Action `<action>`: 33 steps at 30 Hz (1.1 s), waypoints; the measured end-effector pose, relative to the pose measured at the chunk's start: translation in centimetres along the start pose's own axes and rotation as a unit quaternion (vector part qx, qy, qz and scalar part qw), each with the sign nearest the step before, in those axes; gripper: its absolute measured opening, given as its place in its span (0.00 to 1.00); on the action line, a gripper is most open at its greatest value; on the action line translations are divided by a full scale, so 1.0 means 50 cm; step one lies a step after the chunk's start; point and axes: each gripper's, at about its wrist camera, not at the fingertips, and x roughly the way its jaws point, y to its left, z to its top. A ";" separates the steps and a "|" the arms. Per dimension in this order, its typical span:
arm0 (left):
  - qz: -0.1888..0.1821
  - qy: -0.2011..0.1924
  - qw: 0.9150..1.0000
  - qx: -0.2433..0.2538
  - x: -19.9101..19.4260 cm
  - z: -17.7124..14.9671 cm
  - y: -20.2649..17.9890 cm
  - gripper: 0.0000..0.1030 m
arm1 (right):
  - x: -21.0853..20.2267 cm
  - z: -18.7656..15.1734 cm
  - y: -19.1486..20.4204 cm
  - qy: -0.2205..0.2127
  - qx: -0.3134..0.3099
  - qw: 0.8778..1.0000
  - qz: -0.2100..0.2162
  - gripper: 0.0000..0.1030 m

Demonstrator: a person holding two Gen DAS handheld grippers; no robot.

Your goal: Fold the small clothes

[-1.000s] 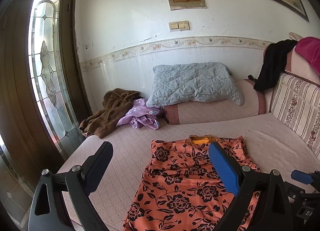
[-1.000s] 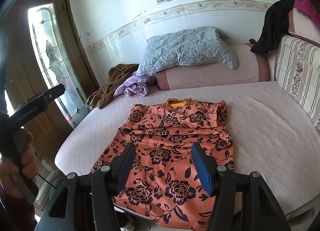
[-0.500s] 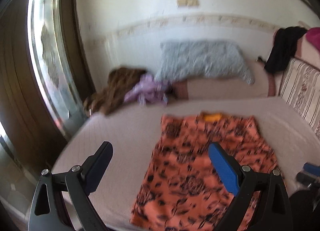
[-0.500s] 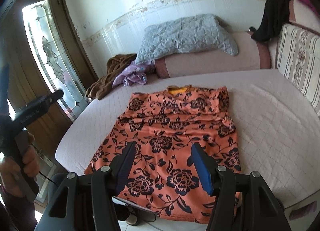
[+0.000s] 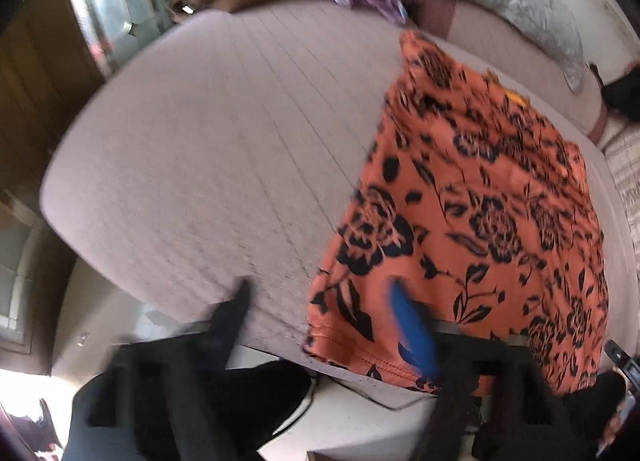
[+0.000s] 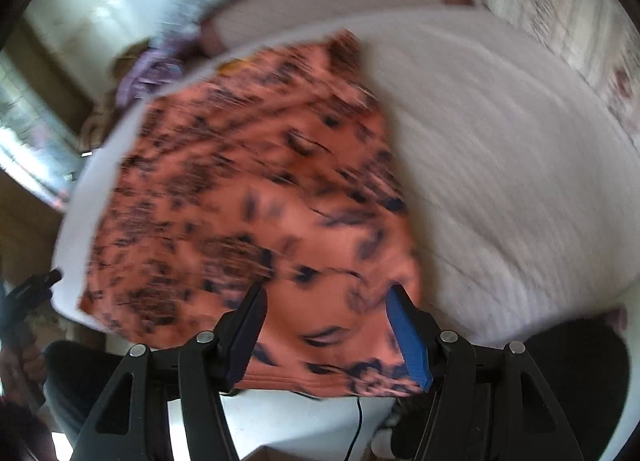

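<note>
Your left gripper (image 5: 320,317) is closing astride the orange floral garment's (image 5: 472,213) near-left corner; your right gripper (image 6: 326,325) is opening, gripping nothing.

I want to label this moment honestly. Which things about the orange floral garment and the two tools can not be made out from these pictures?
- Right wrist view: the orange floral garment is smeared by motion blur, so folds are unreadable.
- Left wrist view: the left tool, closing, is blurred; contact with the hem is unclear.
- Right wrist view: the right tool, opening, covers the near hem.
- Both views: the bed hides the garment's underside.
</note>
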 end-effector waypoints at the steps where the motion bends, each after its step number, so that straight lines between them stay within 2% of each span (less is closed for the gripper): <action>1: -0.007 0.016 1.000 0.001 0.021 -0.002 -0.003 0.32 | 0.014 -0.004 -0.012 0.011 0.008 1.000 -0.012 0.64; 5: -0.002 0.026 1.000 0.002 0.057 -0.002 -0.007 0.32 | 0.061 -0.021 -0.052 0.029 0.022 0.998 -0.060 0.65; 6: 0.001 0.030 1.000 0.006 0.064 -0.004 -0.010 0.35 | 0.073 -0.026 -0.062 0.032 0.029 0.997 -0.067 0.68; 8: -0.004 0.042 0.999 0.014 0.079 -0.006 -0.014 0.56 | 0.079 -0.035 -0.077 0.017 0.050 0.997 -0.054 0.72; 10: -0.003 0.036 0.999 0.017 0.085 -0.011 -0.015 0.57 | 0.079 -0.038 -0.073 0.012 0.042 0.997 -0.057 0.72; 11: -0.006 0.031 0.999 0.020 0.086 -0.014 -0.015 0.56 | 0.079 -0.037 -0.069 0.012 0.031 0.998 -0.052 0.67; 12: -0.009 0.027 0.999 0.023 0.083 -0.016 -0.016 0.53 | 0.078 -0.037 -0.067 0.014 0.027 0.999 -0.044 0.61; 13: -0.013 0.024 0.999 0.027 0.081 -0.018 -0.018 0.36 | 0.076 -0.035 -0.066 0.015 0.024 0.999 -0.038 0.55; 14: -0.021 0.022 0.999 0.033 0.075 -0.020 -0.018 0.17 | 0.070 -0.034 -0.063 0.015 0.016 0.999 -0.030 0.37; 15: -0.026 0.022 0.999 0.039 0.069 -0.021 -0.021 0.11 | 0.065 -0.033 -0.057 0.014 0.009 1.000 -0.025 0.19; 16: -0.029 0.021 0.998 0.046 0.066 -0.020 -0.026 0.07 | 0.060 -0.032 -0.053 0.015 0.002 1.000 -0.016 0.10; 18: -0.032 0.016 0.998 0.058 0.058 -0.019 -0.038 0.06 | 0.054 -0.029 -0.044 0.027 -0.004 0.999 0.017 0.08; 22: -0.086 -0.001 0.993 0.078 0.014 0.008 -0.055 0.06 | 0.029 -0.009 -0.035 0.031 0.008 0.996 0.078 0.08; 25: -0.113 -0.020 0.989 0.094 -0.025 0.052 -0.062 0.06 | -0.012 0.023 -0.043 0.018 0.023 0.991 0.130 0.08; 29: -0.141 -0.034 0.984 0.104 -0.055 0.162 -0.072 0.06 | -0.054 0.095 -0.060 -0.002 0.053 0.981 0.188 0.07; 33: -0.138 -0.050 0.983 0.111 -0.050 0.296 -0.094 0.06 | -0.052 0.242 -0.058 -0.039 0.067 0.974 0.211 0.07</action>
